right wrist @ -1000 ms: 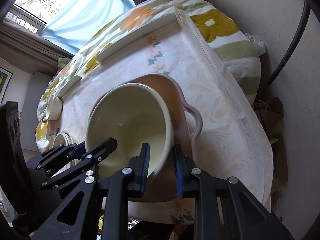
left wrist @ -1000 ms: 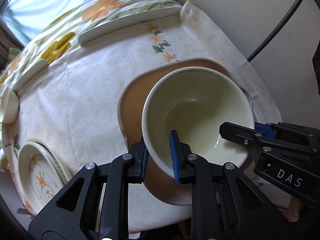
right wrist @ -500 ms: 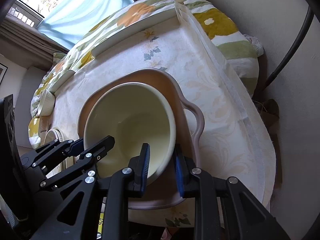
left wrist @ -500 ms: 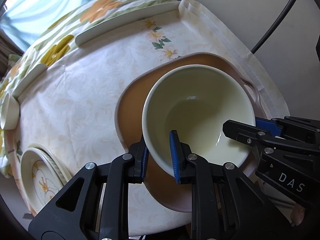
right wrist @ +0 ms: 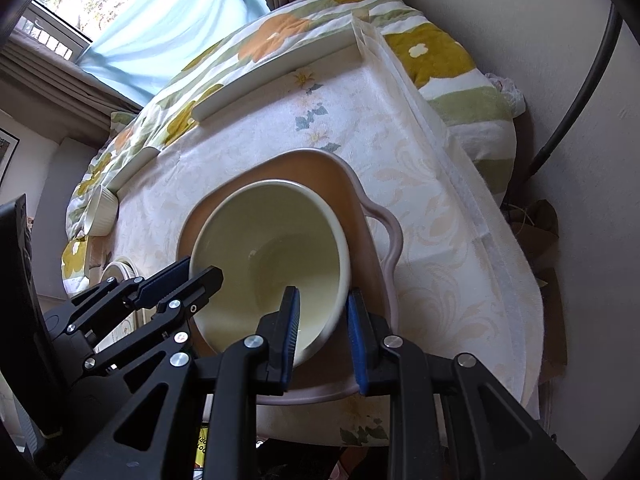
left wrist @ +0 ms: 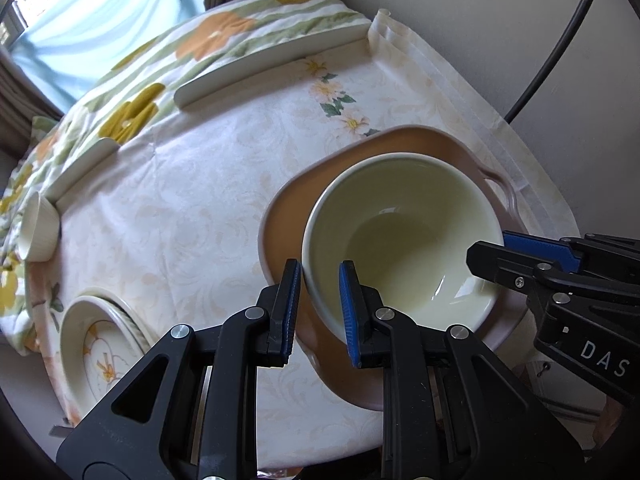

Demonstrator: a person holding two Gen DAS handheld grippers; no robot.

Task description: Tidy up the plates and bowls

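A cream bowl (left wrist: pixel 400 220) hangs tilted over a pink-brown dish (left wrist: pixel 286 216) with a loop handle, near the table's right edge. My left gripper (left wrist: pixel 320 308) is shut on the bowl's near-left rim, one blue pad inside and one outside. My right gripper (right wrist: pixel 324 336) is shut on the bowl (right wrist: pixel 272 240) at its near-right rim, above the dish (right wrist: pixel 386 236). Each gripper shows in the other's view: the right gripper (left wrist: pixel 500 258) at the bowl's right side, the left gripper (right wrist: pixel 188 280) at its left. Whether the bowl's base touches the dish is hidden.
A small ribbed white ramekin (left wrist: pixel 38 228) stands at the table's left edge. Floral plates (left wrist: pixel 100 352) are stacked at the near left. Two long white plates (left wrist: pixel 272 64) lie along the far edge. A wall and black cable (left wrist: pixel 560 44) run close on the right.
The bowl has eased slightly nearer over the dish, so more of the dish's far rim and handle shows. Both grippers keep the same hold.
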